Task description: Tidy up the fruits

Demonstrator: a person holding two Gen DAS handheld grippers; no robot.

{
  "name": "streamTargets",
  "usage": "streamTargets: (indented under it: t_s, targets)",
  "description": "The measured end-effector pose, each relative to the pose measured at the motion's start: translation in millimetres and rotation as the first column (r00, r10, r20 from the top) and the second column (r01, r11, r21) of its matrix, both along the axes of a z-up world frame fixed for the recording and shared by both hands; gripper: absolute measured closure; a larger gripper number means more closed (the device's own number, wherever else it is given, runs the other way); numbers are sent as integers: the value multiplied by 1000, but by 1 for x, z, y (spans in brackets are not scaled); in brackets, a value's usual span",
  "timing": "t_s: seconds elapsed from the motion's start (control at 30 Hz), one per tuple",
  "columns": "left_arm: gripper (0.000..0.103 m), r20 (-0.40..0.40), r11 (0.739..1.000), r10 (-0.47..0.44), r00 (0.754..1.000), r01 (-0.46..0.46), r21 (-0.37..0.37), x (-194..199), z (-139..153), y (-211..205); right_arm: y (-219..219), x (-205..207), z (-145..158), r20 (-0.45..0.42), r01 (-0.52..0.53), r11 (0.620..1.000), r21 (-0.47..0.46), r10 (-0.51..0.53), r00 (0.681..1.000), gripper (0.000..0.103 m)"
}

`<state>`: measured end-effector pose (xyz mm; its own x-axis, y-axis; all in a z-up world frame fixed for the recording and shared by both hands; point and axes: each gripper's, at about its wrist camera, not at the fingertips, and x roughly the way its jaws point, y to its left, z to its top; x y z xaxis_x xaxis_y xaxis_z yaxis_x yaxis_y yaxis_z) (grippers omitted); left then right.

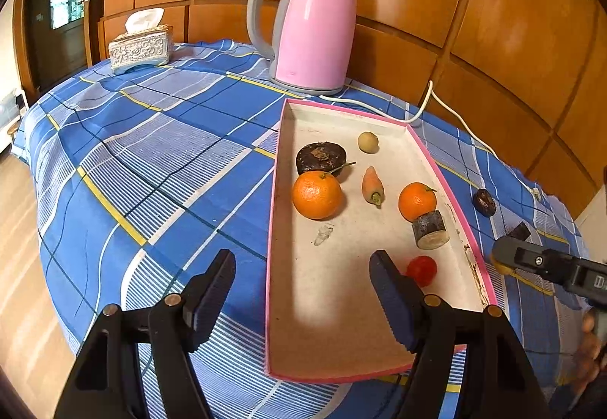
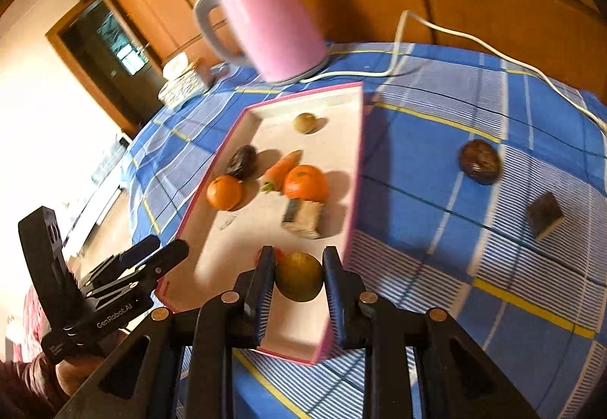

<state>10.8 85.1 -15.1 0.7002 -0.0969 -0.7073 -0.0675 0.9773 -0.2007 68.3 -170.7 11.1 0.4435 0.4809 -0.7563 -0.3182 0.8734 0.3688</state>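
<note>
My right gripper (image 2: 299, 276) is shut on a round yellow-green fruit (image 2: 299, 276), hanging over the near end of the pink-rimmed tray (image 2: 356, 153). In the tray lie two oranges (image 1: 316, 195) (image 1: 416, 200), a small carrot (image 1: 373, 185), a small pale round fruit (image 1: 368, 142), a red tomato (image 1: 422, 270), a dark round lump (image 1: 320, 158) and a short log piece (image 1: 430, 229). My left gripper (image 1: 303, 290) stands open and empty, straddling the tray's left rim (image 1: 274, 214) near its front. A dark round fruit (image 2: 480, 161) lies on the cloth to the right of the tray.
A pink kettle (image 1: 315, 28) stands behind the tray, its white cable (image 1: 425, 104) trailing right. A silver tissue box (image 1: 140, 47) sits at the back left. A small dark block (image 2: 544, 216) lies on the blue checked cloth (image 1: 151, 153) right of the tray. A wooden wall closes the back.
</note>
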Motion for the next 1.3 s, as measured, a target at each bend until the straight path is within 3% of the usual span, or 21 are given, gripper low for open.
streamTargets:
  t_s: [0.23,0.43,0.77,1.03,1.3]
  targets:
    - [29,-2,1000,-6,1000,6,2,1,-1,-1,19,2,-4,20,-38,998,-59,40,999,77]
    - [29,-2,1000,-9,1000,9,5,0,-1,-2,19,0,-8,18,-11,996,-91,13,1000,72]
    - [29,-7,1000,-23,1000,23,11,1,-1,-6,-34,-7,-1,63,167,980,-108,-161,985,72]
    - [29,-9,999,-42,999,42,18,1,0,-12,-106,-23,-16,57,381,910,-162,-377,925,72]
    - [29,-4,998,-63,998,63,28,1,2,-20,-177,-45,-29,78,611,751,-249,-613,786,72]
